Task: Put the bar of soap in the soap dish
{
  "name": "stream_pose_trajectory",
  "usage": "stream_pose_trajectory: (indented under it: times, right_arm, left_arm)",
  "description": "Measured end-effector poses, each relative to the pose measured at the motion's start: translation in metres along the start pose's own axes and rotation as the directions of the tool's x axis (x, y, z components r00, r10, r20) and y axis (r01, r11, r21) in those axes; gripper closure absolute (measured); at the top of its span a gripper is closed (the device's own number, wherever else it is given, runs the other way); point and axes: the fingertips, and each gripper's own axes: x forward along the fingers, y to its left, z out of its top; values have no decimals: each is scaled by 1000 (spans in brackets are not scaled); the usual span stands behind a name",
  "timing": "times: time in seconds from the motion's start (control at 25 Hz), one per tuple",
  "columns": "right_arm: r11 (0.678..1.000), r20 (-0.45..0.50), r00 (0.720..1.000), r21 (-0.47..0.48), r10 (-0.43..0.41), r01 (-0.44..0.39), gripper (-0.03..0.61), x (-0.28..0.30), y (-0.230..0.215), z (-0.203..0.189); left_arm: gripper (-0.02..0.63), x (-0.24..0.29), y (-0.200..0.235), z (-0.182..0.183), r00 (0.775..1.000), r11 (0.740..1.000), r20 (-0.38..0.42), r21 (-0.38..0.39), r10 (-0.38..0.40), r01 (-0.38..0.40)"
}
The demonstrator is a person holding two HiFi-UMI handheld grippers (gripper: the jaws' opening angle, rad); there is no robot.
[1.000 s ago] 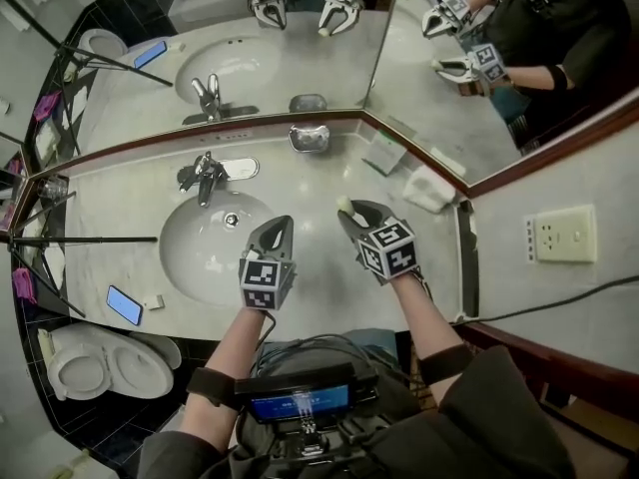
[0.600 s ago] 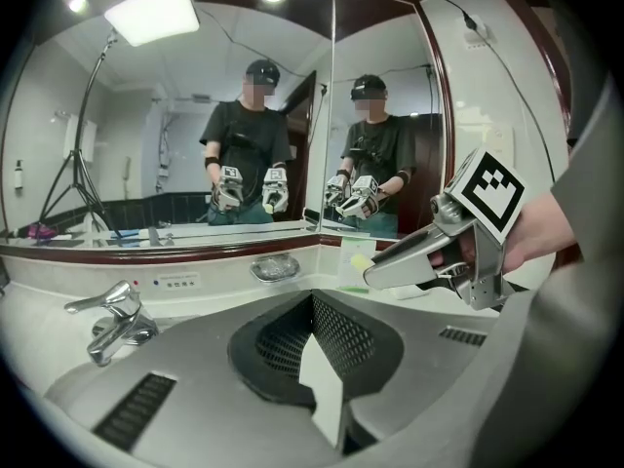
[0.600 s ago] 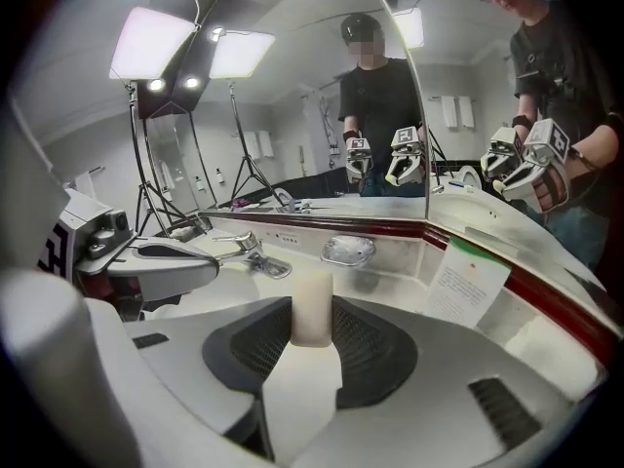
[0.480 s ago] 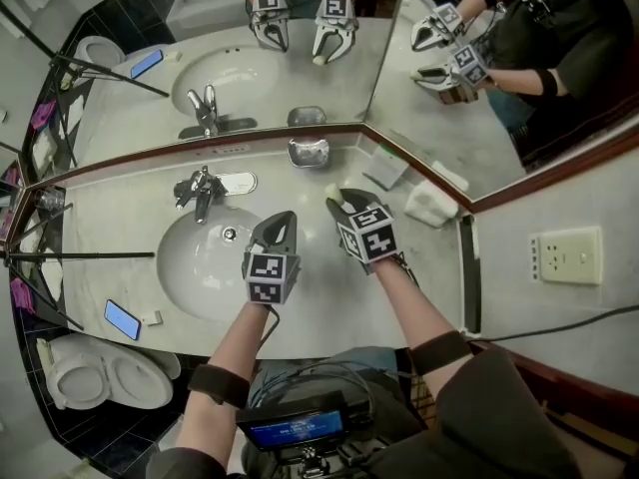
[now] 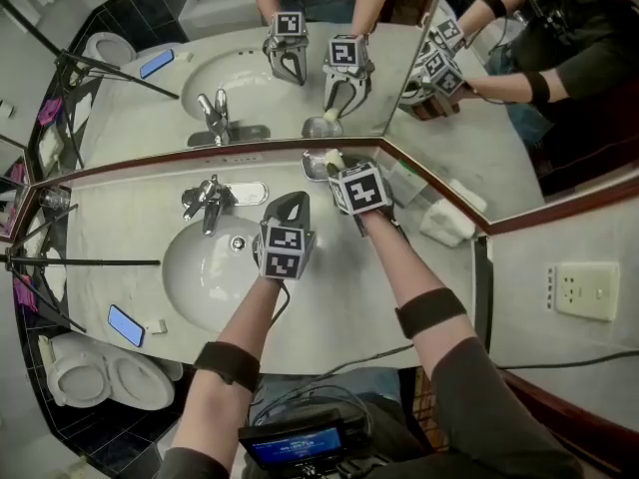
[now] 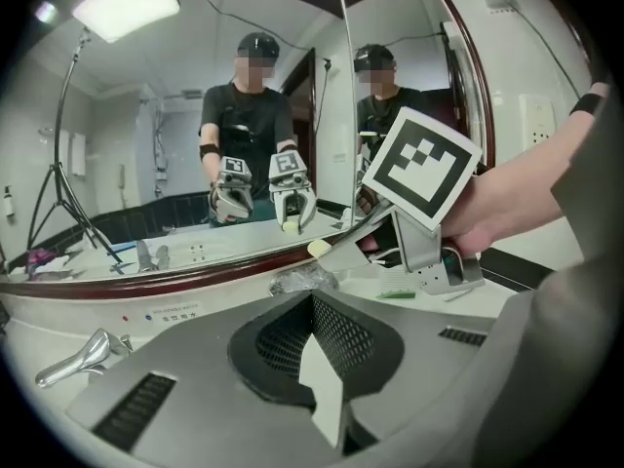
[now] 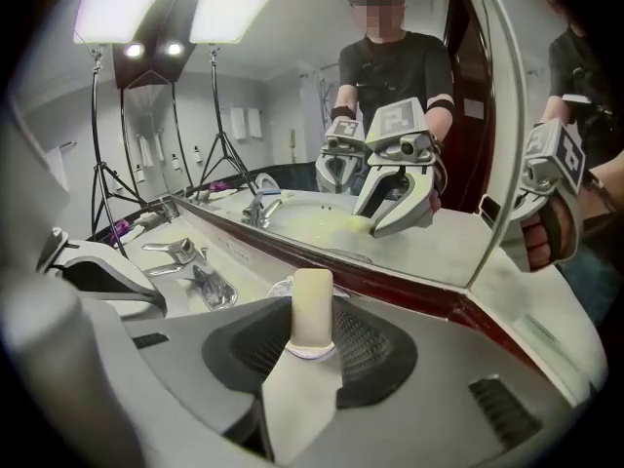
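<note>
A pale yellow bar of soap (image 5: pixel 330 158) (image 7: pixel 312 305) stands on end between the jaws of my right gripper (image 5: pixel 335 162) (image 7: pixel 312 347), which is shut on it. The bar hangs just above the clear glass soap dish (image 5: pixel 313 167) (image 7: pixel 281 286) at the foot of the mirror. From the left gripper view the dish (image 6: pixel 304 279) lies below the soap (image 6: pixel 320 249). My left gripper (image 5: pixel 296 201) (image 6: pixel 326 388) is shut and empty, above the counter between the basin and the dish.
A chrome faucet (image 5: pixel 210 200) and sink basin (image 5: pixel 215 267) lie left of the grippers. A white box (image 5: pixel 446 223) and a small packet (image 5: pixel 407 180) sit on the counter at the right. Mirrors close off the back. A phone (image 5: pixel 125 324) lies at the counter's front left.
Both grippers have moved away from me toward the mirror. The right one has carried the soap from mid-counter to just over the soap dish. The left followed beside it.
</note>
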Motion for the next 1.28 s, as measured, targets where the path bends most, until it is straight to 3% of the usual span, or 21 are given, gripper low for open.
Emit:
stream_pose_trajectory:
  times: [0.48, 0.64, 1.12, 1.28]
  right_arm:
    - [999, -44, 999, -40, -24, 22, 425, 28, 5, -6]
    - [995, -49, 997, -77, -63, 59, 393, 32, 3, -10]
    - [998, 37, 999, -66, -13, 15, 397, -2, 12, 9]
    - [996, 106, 994, -89, 31, -21, 517, -33, 20, 16]
  left_arm:
    - [612, 7, 13, 0, 1000, 1000, -7, -12, 7, -7]
    - [612, 7, 14, -5, 1000, 1000, -11, -16, 6, -6]
    - [612, -2, 11, 6, 1000, 1000, 12, -19, -4, 4]
    - [612, -15, 7, 16, 999, 1000, 33, -17, -14, 15]
